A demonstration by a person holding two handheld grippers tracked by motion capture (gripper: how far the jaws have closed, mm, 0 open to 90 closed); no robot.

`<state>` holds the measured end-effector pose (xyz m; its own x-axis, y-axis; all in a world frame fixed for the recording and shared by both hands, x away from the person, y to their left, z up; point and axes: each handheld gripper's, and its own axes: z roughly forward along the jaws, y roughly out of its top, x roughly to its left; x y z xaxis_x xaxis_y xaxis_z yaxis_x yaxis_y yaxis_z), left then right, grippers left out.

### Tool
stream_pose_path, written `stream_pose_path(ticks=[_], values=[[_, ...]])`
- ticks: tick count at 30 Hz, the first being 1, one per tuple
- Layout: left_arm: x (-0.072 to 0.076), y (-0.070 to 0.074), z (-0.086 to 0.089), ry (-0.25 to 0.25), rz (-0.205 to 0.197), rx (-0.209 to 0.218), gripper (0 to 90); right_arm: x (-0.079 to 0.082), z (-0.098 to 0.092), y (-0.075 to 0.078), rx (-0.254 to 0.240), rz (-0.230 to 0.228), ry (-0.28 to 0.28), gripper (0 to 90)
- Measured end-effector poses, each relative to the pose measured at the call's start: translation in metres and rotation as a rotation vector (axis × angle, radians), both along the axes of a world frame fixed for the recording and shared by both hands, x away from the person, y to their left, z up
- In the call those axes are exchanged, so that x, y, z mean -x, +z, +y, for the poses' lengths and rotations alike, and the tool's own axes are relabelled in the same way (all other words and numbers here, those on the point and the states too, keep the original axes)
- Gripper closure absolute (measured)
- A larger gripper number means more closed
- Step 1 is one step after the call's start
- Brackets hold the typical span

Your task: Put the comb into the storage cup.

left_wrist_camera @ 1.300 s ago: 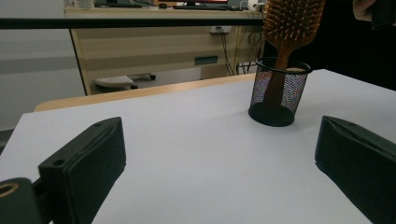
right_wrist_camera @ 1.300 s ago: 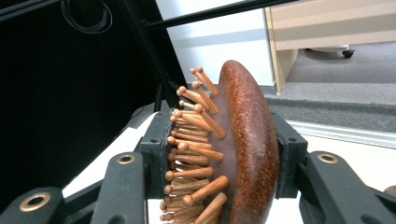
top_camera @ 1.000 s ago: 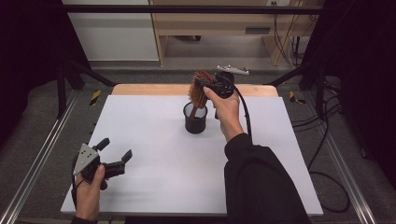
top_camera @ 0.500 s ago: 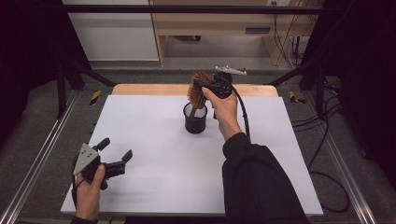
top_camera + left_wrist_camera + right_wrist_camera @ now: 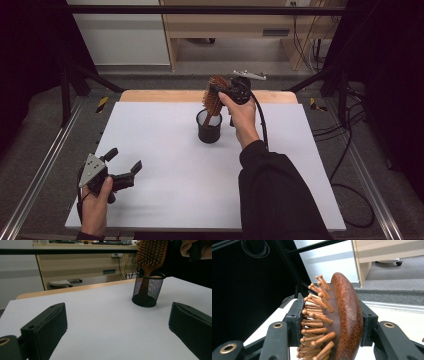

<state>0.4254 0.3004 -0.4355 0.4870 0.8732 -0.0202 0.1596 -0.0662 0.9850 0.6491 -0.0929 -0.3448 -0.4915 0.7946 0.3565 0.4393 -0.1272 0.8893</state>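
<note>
Dark-curtained room, grey floor, a pale wooden bench seen beyond the far edge of a white worktop (image 5: 165, 150) framed by metal rails. In the high view a wooden hairbrush (image 5: 215, 95) is seen head-up near the middle of the far edge, handle down inside a black mesh cup (image 5: 209, 127). The brush head is pinched by the right gripper (image 5: 222, 94), held in a hand with a black sleeve. The left gripper (image 5: 126, 167) is held low near the front left corner, jaws spread, nothing between them, well apart from the cup. Cables are trailed on the floor off the right edge.

In the left gripper view both black jaws are seen wide apart over bare white worktop. The cup (image 5: 148, 290) is seen ahead, upright, the brush (image 5: 150, 255) rising from it, pale bristles facing the camera; handle visible through the mesh. The right hand (image 5: 195, 248) is seen at the top right corner.

In the right gripper view the reddish-brown oval brush head (image 5: 344, 317) is clamped edge-on: one pad on the smooth glossy back, the other against the ball-tipped wooden pins (image 5: 314, 320). A black frame post is seen behind.
</note>
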Motion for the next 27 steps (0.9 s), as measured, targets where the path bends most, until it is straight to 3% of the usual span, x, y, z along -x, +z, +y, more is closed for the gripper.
stream_pose_path(ticks=[27], values=[[-0.0003,-0.0003,0.0009,0.0,0.005,0.004,2.2,-0.0074,-0.0056,-0.0023,0.029,0.007,0.004,46.5]])
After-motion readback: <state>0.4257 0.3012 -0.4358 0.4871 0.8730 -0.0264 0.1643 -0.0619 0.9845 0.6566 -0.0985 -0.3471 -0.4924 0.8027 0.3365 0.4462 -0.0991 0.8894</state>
